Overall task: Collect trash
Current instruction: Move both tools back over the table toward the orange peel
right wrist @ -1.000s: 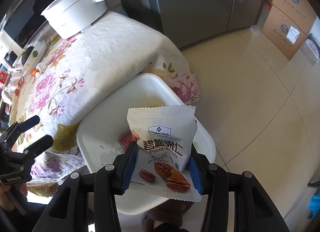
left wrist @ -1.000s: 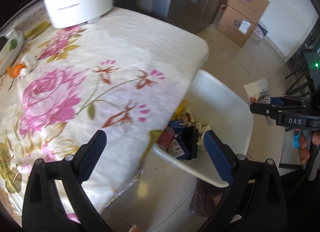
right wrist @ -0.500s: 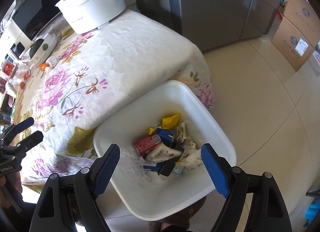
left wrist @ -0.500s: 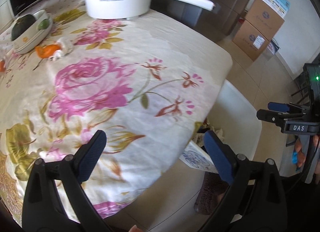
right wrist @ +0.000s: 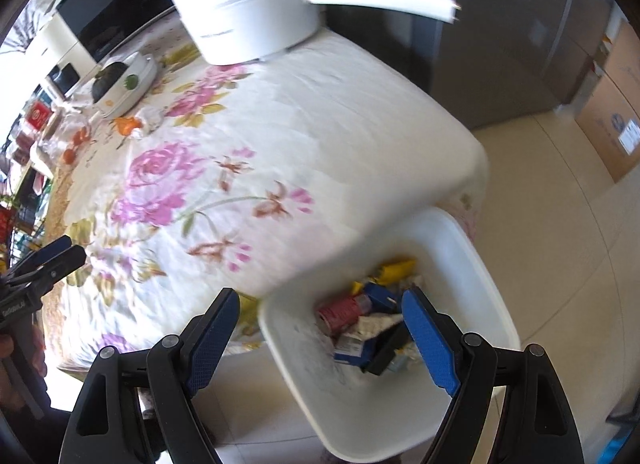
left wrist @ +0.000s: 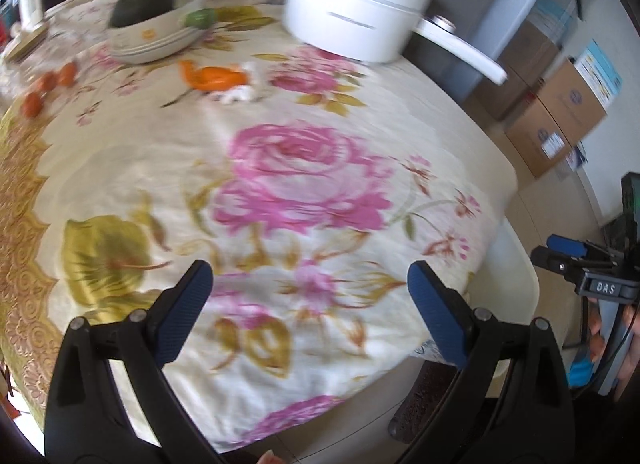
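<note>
— Counter [right wrist: 360,124] under flowered cloth, white bin [right wrist: 472,264] beside its edge. Trash?
— Wrappers [right wrist: 360,316] lie in the bin. Both grippers, left [left wrist: 310,312] and right [right wrist: 320,328], spread fingers wide, holding nothing.

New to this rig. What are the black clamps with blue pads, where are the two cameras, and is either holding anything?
No robot: a person holds a two-finger gripper in each hand, and each carries a fisheye camera looking along its fingers. The left gripper is open and empty above the floral tablecloth, which holds a white pot, a bowl and orange peel. The right gripper is open and empty beside the table, over a white bin of wrappers and a red can.
</note>
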A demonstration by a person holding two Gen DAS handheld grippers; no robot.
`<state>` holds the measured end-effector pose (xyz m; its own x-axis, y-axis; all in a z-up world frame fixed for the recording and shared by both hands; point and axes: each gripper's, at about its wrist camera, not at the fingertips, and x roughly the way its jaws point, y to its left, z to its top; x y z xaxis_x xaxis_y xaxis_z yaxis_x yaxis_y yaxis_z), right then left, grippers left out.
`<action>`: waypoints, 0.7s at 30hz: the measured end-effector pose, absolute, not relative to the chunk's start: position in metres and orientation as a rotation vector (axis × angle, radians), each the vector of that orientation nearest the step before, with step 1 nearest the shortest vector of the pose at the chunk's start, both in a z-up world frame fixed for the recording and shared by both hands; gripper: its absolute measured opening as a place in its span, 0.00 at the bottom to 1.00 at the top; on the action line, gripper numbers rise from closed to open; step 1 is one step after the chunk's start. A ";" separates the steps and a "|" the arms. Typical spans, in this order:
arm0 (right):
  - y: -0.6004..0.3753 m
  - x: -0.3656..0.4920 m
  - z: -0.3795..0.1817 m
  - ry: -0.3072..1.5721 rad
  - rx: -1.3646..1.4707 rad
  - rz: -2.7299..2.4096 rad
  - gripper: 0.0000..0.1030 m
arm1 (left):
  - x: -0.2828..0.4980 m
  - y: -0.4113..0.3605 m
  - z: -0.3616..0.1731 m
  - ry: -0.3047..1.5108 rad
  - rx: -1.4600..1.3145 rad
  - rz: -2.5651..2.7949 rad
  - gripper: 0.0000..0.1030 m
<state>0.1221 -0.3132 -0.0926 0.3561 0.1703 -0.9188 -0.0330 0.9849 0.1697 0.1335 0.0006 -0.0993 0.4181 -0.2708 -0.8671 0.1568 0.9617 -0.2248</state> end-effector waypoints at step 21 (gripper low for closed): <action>-0.244 0.232 -0.109 1.233 0.071 0.217 0.82 | 0.279 0.052 -0.128 1.075 0.110 -0.191 0.57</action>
